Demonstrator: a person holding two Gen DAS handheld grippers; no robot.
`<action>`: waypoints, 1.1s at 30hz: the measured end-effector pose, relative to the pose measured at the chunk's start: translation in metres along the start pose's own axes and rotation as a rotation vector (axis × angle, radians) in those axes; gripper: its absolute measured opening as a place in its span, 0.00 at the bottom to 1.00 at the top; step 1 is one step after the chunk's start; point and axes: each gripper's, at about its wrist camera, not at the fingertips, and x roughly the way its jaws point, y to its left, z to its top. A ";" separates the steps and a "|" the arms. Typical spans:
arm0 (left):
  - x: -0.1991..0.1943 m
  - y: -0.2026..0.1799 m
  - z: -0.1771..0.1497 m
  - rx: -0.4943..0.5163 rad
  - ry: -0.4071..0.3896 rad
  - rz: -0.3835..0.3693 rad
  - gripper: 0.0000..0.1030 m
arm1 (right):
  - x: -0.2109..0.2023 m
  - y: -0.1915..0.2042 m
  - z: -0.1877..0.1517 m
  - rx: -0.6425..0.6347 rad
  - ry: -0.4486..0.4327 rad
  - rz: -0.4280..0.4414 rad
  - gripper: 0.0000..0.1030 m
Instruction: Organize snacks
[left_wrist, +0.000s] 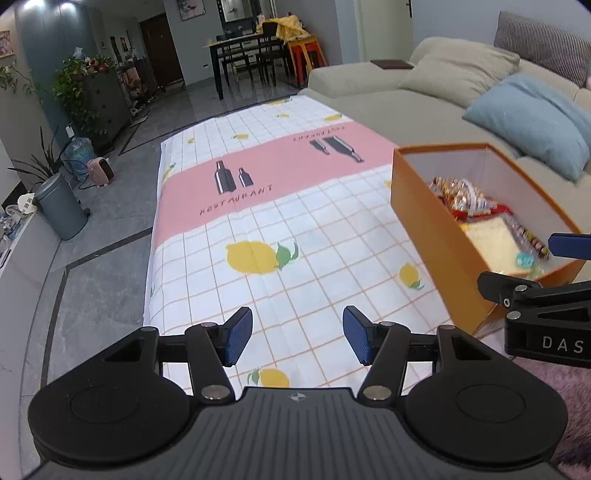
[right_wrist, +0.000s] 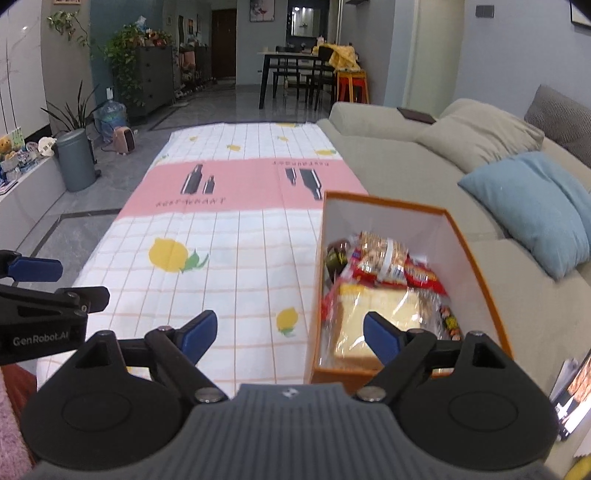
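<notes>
Both grippers are hovering low over the table (left_wrist: 280, 221), neither one holding anything. Left gripper (left_wrist: 297, 334) is sitting wide, blue pads spread over bare cloth with only lemon print between them. Right gripper (right_wrist: 290, 334) is also standing wide, its right pad lying in line with the near end of the box (right_wrist: 491, 295), its left pad over the cloth; whether that pad is above the rim or already dipping inside is hard to tell from the wrist view. The orange box is resting on the right side of the table, next to the sofa (right_wrist: 399, 147), lid off. The snacks (right_wrist: 384, 258) are all lying in it: a bagged bread slice (right_wrist: 373, 306) at the near end, red packets and a clear cookie pack behind it, something dark in the far left corner, a small striped pack along the right wall. In the left view the same box (left_wrist: 424, 206) is showing the bread and a teal item at its near end. No snack is showing on the cloth in either view. Judging by that, the gathering part is looking done or nearly so, and the task is sitting near its end; what may be remaining is tidying the pile in the box, which is looking jumbled, or pulling the grippers away.
</notes>
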 end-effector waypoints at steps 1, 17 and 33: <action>0.001 -0.001 -0.002 0.004 0.002 0.009 0.65 | 0.002 0.000 -0.003 0.003 0.006 -0.002 0.82; 0.008 -0.007 -0.008 -0.004 0.054 -0.004 0.67 | 0.014 0.003 -0.010 0.001 0.040 -0.002 0.82; 0.009 -0.004 -0.009 -0.029 0.071 -0.024 0.67 | 0.014 0.009 -0.011 -0.015 0.043 0.003 0.82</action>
